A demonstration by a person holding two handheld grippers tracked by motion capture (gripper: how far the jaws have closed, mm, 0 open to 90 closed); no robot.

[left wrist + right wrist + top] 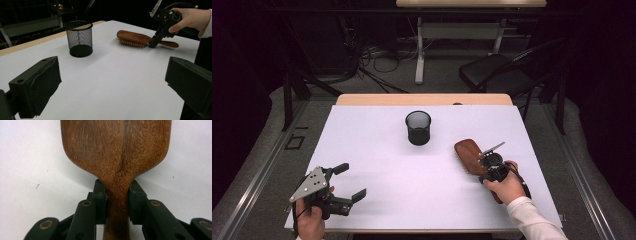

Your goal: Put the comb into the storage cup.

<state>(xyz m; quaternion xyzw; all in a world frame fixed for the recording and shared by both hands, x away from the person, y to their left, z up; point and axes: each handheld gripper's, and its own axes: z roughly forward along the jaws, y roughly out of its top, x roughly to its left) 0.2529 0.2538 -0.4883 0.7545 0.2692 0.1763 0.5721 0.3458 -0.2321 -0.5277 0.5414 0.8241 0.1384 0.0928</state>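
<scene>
While the person's two forearms came in from the near edge of the worktop, the left gripper hovered low over the near left part of the white sheet, its black jaws spread wide with nothing between them. In the left gripper view those two jaws rose at the bottom corners, well apart, with bare white surface between. The grey three-cornered plate sat on top of that gripper, above the left hand.

On the near right, the right hand, in a white sleeve, held the right gripper down at the wooden hairbrush. The brush lay flat on the worktop, bristles down and its brown back up, its handle pointing toward the person and its head angled away and to the left. In the right gripper view the jaws stood on either side of the brush's narrow neck, just where the handle widened into the head, and their pads pressed against the wood on both sides: the gripper pinched the brush. Seen from the left gripper view, the brush rested on its bristles.

Farther off, near the middle of the sheet and well apart from the brush, a black mesh cup stood upright. Beyond the worktop's far wooden edge, a dark chair stood on the floor.
</scene>
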